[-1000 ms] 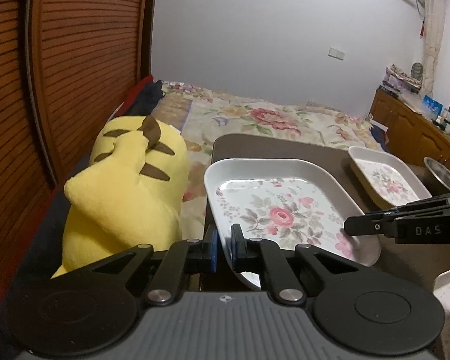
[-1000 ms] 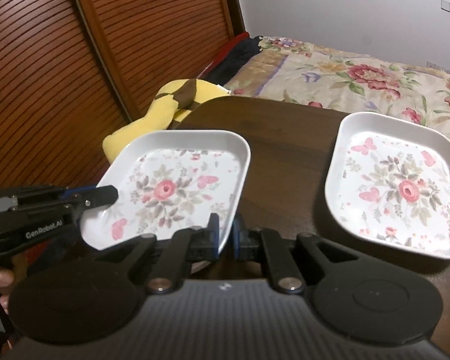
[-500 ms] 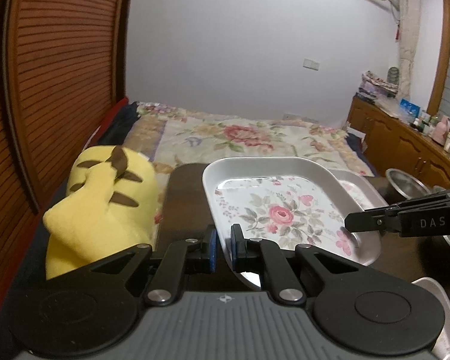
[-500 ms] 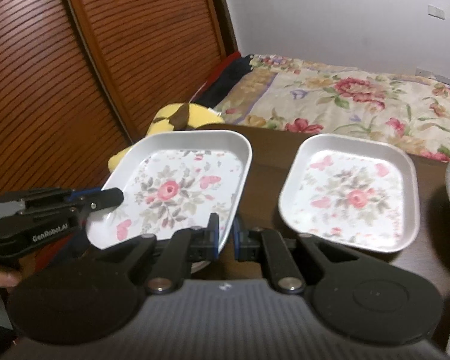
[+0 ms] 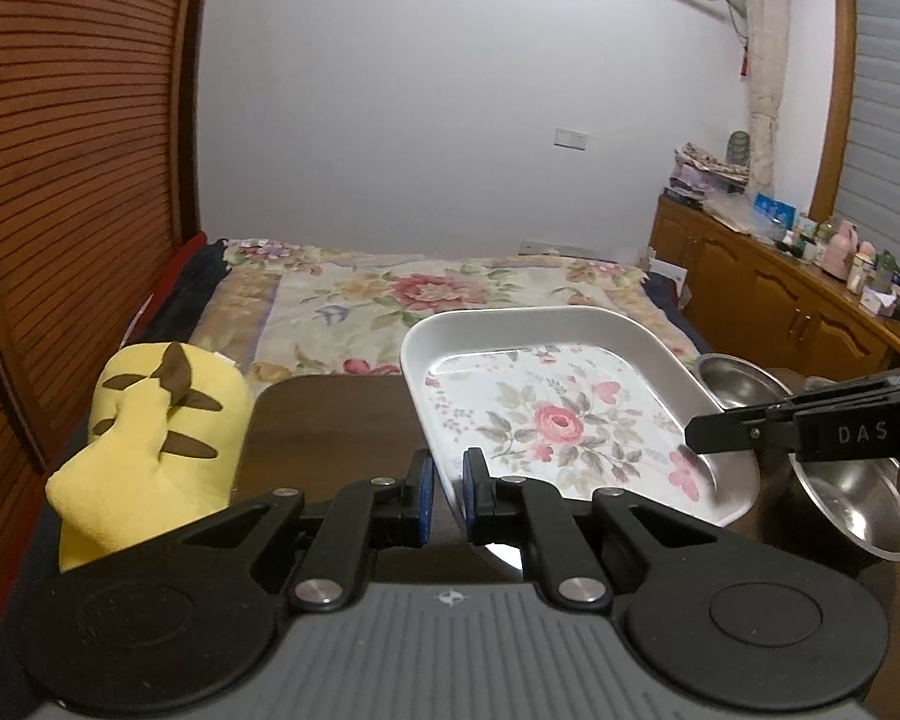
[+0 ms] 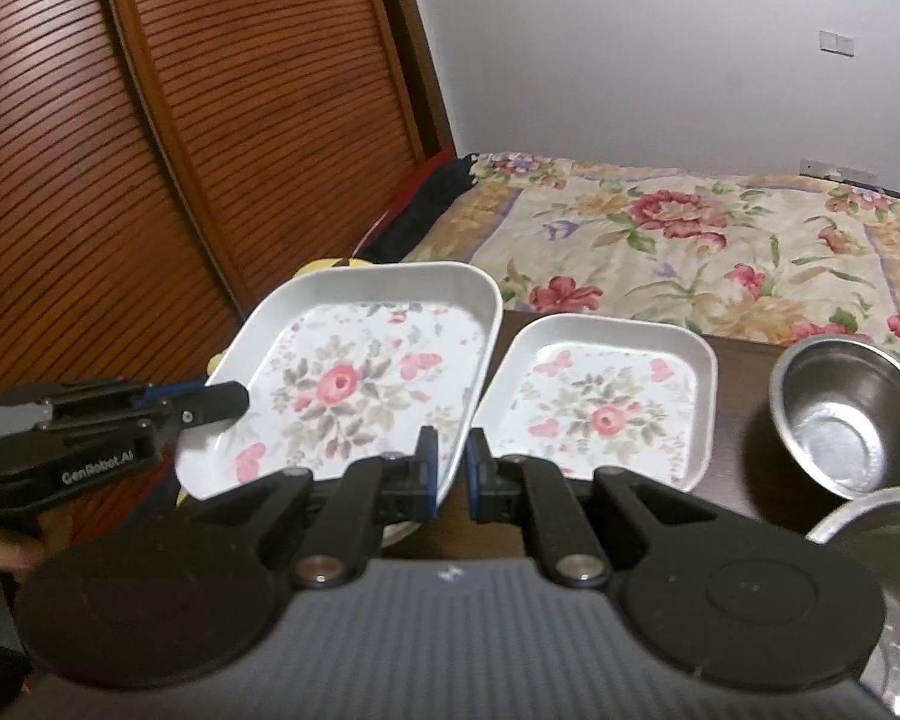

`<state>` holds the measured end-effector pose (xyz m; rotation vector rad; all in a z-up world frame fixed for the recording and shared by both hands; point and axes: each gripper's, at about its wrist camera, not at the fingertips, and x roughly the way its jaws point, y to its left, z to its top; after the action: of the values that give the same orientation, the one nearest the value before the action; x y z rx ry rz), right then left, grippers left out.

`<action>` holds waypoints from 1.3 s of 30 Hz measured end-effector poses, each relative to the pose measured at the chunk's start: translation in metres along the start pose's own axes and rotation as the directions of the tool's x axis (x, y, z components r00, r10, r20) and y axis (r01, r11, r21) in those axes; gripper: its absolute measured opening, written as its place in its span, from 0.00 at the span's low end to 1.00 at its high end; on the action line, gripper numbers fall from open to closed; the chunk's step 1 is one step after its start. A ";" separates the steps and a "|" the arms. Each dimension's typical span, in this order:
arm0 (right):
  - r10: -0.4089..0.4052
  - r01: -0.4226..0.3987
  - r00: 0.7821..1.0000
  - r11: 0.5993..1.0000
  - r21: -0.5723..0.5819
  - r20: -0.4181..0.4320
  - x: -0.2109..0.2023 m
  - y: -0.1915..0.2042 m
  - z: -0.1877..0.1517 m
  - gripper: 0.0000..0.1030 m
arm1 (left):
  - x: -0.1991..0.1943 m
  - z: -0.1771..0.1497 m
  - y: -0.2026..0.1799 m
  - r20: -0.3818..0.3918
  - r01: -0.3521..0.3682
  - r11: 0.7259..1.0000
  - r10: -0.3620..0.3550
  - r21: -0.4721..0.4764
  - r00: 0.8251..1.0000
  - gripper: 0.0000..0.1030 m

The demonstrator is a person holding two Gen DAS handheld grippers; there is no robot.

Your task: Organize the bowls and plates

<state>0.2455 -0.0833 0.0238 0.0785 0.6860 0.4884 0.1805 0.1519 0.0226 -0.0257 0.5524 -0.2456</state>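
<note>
A large white square plate with a rose print is held in the air above the dark table. My left gripper is shut on its near left rim. My right gripper is shut on its right rim and shows in the left wrist view. A smaller floral square plate lies on the table just right of the held plate. A steel bowl stands further right, with another steel bowl's rim at the near right.
A yellow plush toy sits at the table's left edge. A bed with a floral cover lies beyond the table. A brown slatted wardrobe stands on the left. A wooden dresser with clutter lines the right wall.
Both grippers have carried the large plate up and to the right. It now hangs beside the smaller plate, and the steel bowls have come into view.
</note>
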 end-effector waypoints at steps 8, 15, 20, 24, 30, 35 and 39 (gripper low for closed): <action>-0.009 0.009 1.000 1.000 -0.012 0.024 -0.030 -0.011 -0.006 0.11 | -0.008 0.001 -0.023 0.022 0.040 0.999 -0.040 0.024 0.999 0.10; -0.008 0.008 1.000 1.000 -0.022 0.029 -0.051 -0.018 -0.010 0.11 | -0.016 0.001 -0.038 0.028 0.074 0.996 -0.075 0.048 0.997 0.10; 0.007 -0.007 1.000 1.000 -0.028 0.031 -0.067 -0.020 -0.015 0.11 | -0.023 0.000 -0.046 0.031 0.092 0.994 -0.094 0.062 0.995 0.10; 0.023 -0.022 0.999 0.999 -0.032 0.025 -0.073 -0.023 -0.022 0.12 | -0.027 -0.007 -0.051 0.029 0.097 0.993 -0.099 0.073 0.995 0.10; 0.041 -0.042 0.999 0.999 -0.014 -0.016 -0.069 -0.031 -0.040 0.12 | -0.029 -0.022 -0.057 0.011 0.109 0.991 -0.110 0.072 0.994 0.10; 0.048 -0.048 0.998 0.999 0.000 -0.042 -0.064 -0.036 -0.055 0.12 | -0.032 -0.035 -0.063 -0.002 0.108 0.991 -0.108 0.083 0.994 0.10; 0.052 -0.052 0.997 0.999 0.001 -0.052 -0.067 -0.034 -0.063 0.12 | -0.038 -0.045 -0.068 -0.006 0.108 0.990 -0.108 0.092 0.994 0.10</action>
<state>0.1752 -0.1500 0.0069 0.0832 0.7361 0.5419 0.1107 0.0963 0.0100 0.0339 0.5414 -0.3761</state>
